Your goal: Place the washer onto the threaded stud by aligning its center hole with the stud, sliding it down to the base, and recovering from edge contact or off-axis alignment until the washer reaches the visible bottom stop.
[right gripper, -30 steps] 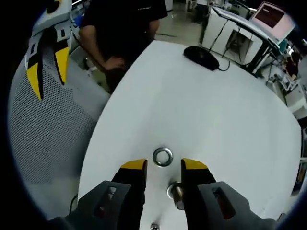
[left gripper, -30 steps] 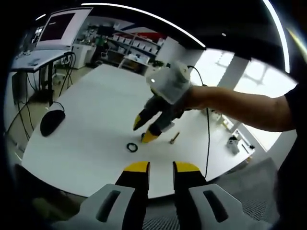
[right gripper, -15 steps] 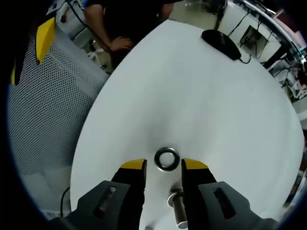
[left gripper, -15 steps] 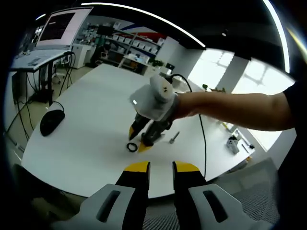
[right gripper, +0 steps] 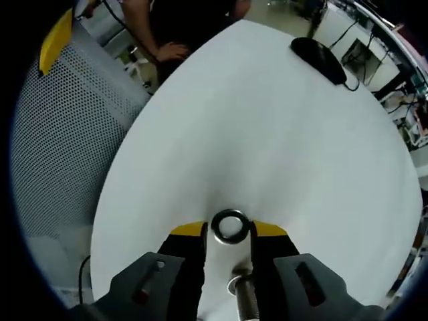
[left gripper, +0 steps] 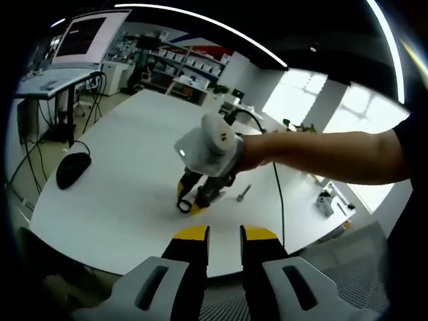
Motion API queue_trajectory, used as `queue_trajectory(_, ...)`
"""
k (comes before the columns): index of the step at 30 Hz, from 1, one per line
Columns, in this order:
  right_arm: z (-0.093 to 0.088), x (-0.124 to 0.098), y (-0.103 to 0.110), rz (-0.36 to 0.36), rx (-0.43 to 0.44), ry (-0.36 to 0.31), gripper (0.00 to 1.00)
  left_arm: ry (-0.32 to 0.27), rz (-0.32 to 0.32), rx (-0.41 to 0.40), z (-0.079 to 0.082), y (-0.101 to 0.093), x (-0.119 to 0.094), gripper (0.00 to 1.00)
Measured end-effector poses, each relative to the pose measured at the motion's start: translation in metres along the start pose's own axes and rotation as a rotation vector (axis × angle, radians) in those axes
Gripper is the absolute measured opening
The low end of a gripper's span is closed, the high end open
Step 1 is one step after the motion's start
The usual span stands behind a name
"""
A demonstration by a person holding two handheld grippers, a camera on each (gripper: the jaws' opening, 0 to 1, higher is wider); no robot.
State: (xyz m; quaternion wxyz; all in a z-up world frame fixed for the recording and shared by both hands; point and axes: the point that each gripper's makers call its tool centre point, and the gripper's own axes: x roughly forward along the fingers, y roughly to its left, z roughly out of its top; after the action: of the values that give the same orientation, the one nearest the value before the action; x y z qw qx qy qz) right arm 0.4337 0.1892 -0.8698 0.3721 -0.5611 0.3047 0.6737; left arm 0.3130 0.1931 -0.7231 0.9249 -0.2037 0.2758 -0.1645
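Note:
A dark metal washer (right gripper: 230, 226) lies flat on the white table (right gripper: 267, 134), between the yellow fingertips of my right gripper (right gripper: 229, 231). The jaws stand a little wider than the ring, and I cannot tell whether they touch it. The threaded stud (right gripper: 242, 294) lies on its side on the table, nearer the camera between the same jaws. In the left gripper view, the right gripper (left gripper: 186, 202), held in a hand, points down onto the washer (left gripper: 182, 206), with the stud (left gripper: 243, 194) to its right. My left gripper (left gripper: 225, 234) hovers off the table's near edge, open and holding nothing.
A black mouse (left gripper: 72, 168) with its cable rests at the table's left side. A grey perforated chair back (right gripper: 60, 134) stands beside the table, and a person (right gripper: 167, 27) stands at its edge. Small items (left gripper: 326, 200) sit near the right rim. A desk with a monitor (left gripper: 80, 37) stands beyond.
The right gripper has come down and forward, from short of the washer to straddling it with its fingertips. The left gripper has stayed where it was.

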Motion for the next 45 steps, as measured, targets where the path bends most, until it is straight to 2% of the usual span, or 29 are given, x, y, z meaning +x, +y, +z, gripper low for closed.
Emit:
queue_trajectory(6,-0.003,0.0,0.002,0.0,0.006,0.008,0.27,0.002,-0.001,0.002,0.0,0.0,0.0,0.16)
queue_trajectory(10,-0.004,0.001,0.001,-0.005,0.006,0.017,0.24,0.001,-0.002,0.002,0.0,0.0,0.0,0.16)
queue_trajectory(18,-0.001,-0.005,0.004,0.0,0.03,-0.021,0.23,0.003,-0.003,0.004,0.0,-0.001,0.0,0.16)
queue_trajectory(23,0.004,-0.023,0.003,-0.007,0.037,-0.05,0.23,0.005,-0.005,0.007,0.0,-0.001,0.0,0.16)
queue_trajectory(26,0.005,-0.036,0.004,-0.02,0.01,-0.053,0.23,0.005,-0.005,0.008,0.0,-0.001,0.0,0.16)
queue_trajectory(37,-0.012,-0.088,-0.004,-0.057,-0.017,-0.025,0.23,0.0,-0.006,0.011,0.001,-0.001,0.0,0.16)
queue_trajectory(45,-0.028,-0.105,-0.007,-0.045,-0.035,0.026,0.23,-0.003,-0.006,0.011,0.001,-0.001,0.0,0.16)
